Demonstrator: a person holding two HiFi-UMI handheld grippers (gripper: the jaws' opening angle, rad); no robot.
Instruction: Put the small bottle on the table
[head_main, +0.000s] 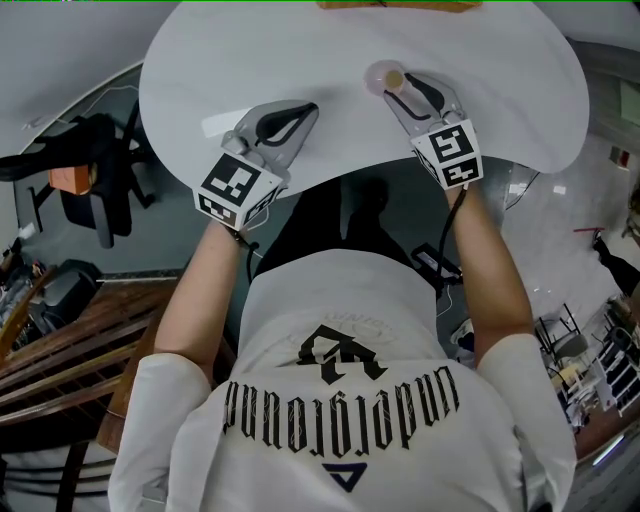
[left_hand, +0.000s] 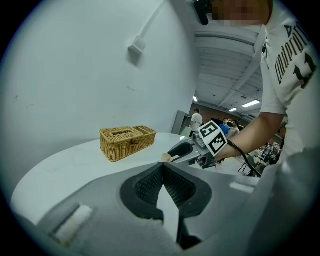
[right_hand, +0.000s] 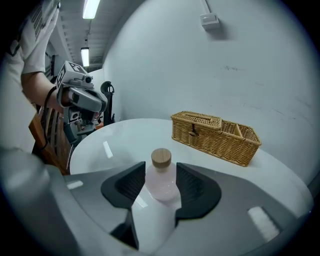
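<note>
The small bottle (right_hand: 161, 184), pale pink with a wooden cork, stands upright on the round white table (head_main: 250, 60). My right gripper (right_hand: 160, 172) is open, with a dark pad on either side of the bottle's body and no firm press on it. In the head view the bottle (head_main: 385, 80) sits at the tip of the right gripper (head_main: 395, 90), near the table's middle. My left gripper (left_hand: 162, 169) is shut and empty, its pads meeting at the tips; it hovers over the table's near left part (head_main: 305, 110). From there I see the cork (left_hand: 166, 158) and the right gripper (left_hand: 184, 150).
A woven wicker basket (right_hand: 215, 136) with a lid stands at the table's far side, also seen as the basket (left_hand: 127, 142) from the left. A black office chair (head_main: 90, 175) stands on the floor at the left. A white wall lies behind the table.
</note>
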